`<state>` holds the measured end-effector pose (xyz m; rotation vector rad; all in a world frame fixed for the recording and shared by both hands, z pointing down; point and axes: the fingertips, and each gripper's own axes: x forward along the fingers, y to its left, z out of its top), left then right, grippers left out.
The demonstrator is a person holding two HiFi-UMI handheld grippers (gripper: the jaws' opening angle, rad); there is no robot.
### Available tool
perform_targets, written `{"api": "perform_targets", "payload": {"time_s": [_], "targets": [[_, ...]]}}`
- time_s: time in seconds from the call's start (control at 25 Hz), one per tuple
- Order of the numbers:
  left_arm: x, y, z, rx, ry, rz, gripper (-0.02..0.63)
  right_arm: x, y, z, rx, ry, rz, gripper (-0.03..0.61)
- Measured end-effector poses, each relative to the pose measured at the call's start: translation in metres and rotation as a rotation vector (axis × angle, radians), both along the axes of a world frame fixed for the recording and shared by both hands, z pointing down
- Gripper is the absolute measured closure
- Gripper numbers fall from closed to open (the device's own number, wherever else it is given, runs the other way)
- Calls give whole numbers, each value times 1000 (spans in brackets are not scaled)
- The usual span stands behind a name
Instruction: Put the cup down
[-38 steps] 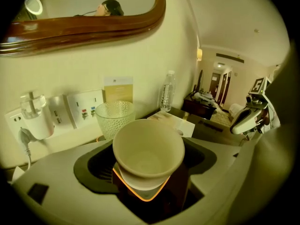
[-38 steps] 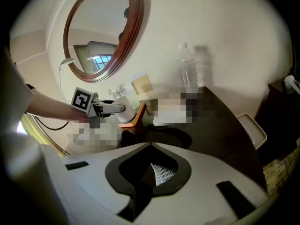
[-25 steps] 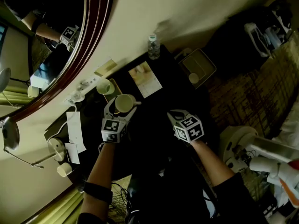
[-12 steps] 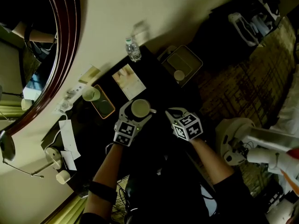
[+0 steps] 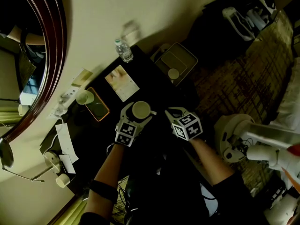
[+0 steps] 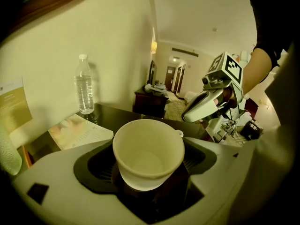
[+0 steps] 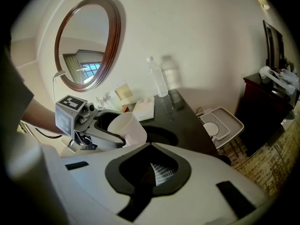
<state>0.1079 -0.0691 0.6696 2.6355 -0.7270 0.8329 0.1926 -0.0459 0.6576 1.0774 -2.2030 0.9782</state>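
A white cup [image 5: 140, 109] stands upright between the jaws of my left gripper [image 5: 136, 114], which is shut on it, over the dark tabletop [image 5: 157, 90]. Its small handle points toward my right gripper [image 5: 173, 113], close beside it on the right. In the left gripper view the empty cup [image 6: 148, 153] fills the space inside my left gripper [image 6: 149, 165], and the right gripper [image 6: 206, 104] hangs beyond it. In the right gripper view my right gripper [image 7: 157, 172] is shut on nothing, with the cup [image 7: 127, 127] to its left. Whether the cup's base touches the table is hidden.
A water bottle [image 5: 123, 49] and a brochure [image 5: 121, 82] sit at the table's far side. A second pale cup [image 5: 84, 96] stands by an orange-edged flat thing [image 5: 97, 108] on the left. A white tray [image 5: 176, 62] lies beyond the table's right end. A round mirror [image 5: 44, 55] hangs on the wall.
My left gripper has carried the cup rightward, away from the second cup and in front of the brochure, ending close to the right gripper. The right gripper shifted slightly.
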Motion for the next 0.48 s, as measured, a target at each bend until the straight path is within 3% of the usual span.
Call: {"api": "perform_targets", "payload": {"time_s": [0.48], "targets": [[-5,5,-6,30,-39,39,140,4,5,0,5,-10,17,572]]}}
